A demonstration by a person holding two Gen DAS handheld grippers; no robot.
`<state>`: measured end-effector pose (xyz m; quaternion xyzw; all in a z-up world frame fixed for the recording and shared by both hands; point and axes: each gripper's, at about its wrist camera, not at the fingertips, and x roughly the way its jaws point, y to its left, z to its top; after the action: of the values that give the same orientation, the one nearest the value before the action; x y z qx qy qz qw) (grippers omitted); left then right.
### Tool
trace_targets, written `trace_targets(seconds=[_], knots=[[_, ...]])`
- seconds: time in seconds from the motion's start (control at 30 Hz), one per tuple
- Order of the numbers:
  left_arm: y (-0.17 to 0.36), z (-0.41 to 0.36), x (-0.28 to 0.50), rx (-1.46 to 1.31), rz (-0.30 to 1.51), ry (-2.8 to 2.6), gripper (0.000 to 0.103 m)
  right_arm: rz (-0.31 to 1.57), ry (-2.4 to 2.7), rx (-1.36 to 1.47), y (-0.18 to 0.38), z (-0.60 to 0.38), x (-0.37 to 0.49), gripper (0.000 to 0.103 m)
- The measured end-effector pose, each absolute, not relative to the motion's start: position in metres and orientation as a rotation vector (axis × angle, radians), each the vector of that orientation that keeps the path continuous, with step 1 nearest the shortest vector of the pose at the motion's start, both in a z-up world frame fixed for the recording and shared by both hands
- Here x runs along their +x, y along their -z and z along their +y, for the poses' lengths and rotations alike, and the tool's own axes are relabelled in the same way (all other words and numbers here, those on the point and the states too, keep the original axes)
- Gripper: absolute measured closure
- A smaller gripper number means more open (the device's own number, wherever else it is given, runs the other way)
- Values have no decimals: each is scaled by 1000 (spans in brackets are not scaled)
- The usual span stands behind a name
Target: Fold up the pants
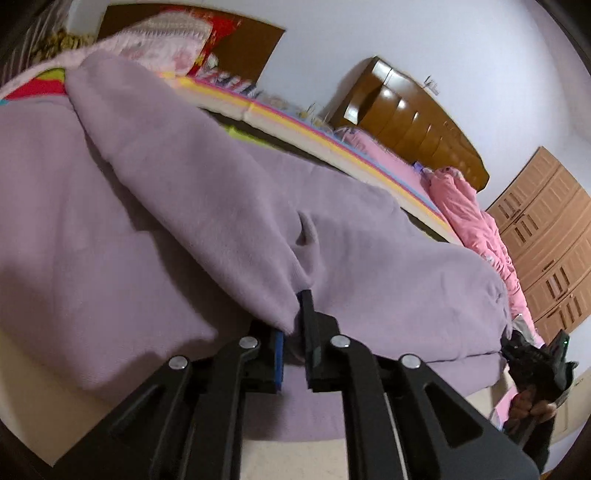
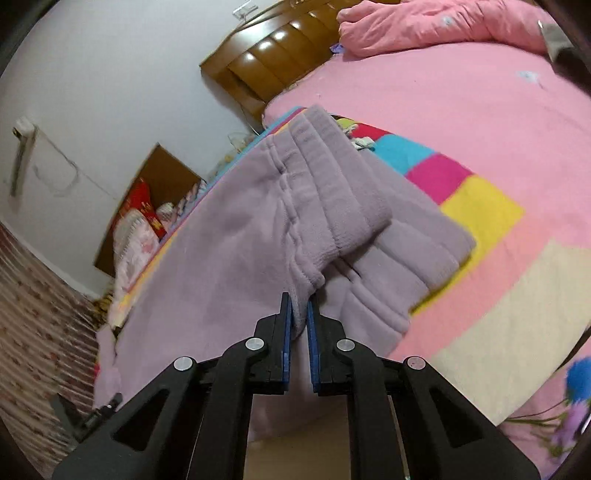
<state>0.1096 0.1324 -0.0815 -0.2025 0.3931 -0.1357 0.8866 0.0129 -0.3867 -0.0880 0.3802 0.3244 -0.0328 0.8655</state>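
Lilac fleece pants (image 1: pixel 229 206) lie spread over the bed. My left gripper (image 1: pixel 295 314) is shut on a fold of the pants' edge, the cloth draping over its left finger. In the right wrist view the pants (image 2: pixel 229 236) show their ribbed waistband (image 2: pixel 332 184), folded over itself. My right gripper (image 2: pixel 298 314) is shut on the waistband's corner, lifting it a little. The right gripper and the hand holding it also show in the left wrist view (image 1: pixel 535 365) at the pants' far right end.
The bed has a pink and multicoloured blanket (image 2: pixel 461 192). A pink garment (image 2: pixel 424 26) lies near the wooden headboard (image 2: pixel 266 62). A wardrobe (image 1: pixel 546 236) stands at the right. A pillow pile (image 1: pixel 173 40) sits at the far end.
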Motion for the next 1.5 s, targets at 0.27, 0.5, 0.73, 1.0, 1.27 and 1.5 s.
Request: trace_targets(seconds=[0.27, 0.5, 0.73, 1.0, 1.27, 1.5], knots=[[77, 160, 116, -613, 793, 318, 40, 699, 71, 823, 83, -385, 9, 57], [84, 168, 133, -646, 823, 307, 69, 700, 112, 728, 85, -376, 25, 70], [49, 165, 125, -564, 748, 328, 93, 631, 57, 696, 52, -380, 22, 94], [34, 165, 84, -479, 767, 331, 92, 714, 38, 683, 55, -389, -11, 94], [67, 167, 79, -507, 801, 270, 92, 737, 14, 707, 70, -392, -13, 94], [76, 161, 83, -473, 839, 245, 92, 746, 17, 776, 87, -398, -16, 96]])
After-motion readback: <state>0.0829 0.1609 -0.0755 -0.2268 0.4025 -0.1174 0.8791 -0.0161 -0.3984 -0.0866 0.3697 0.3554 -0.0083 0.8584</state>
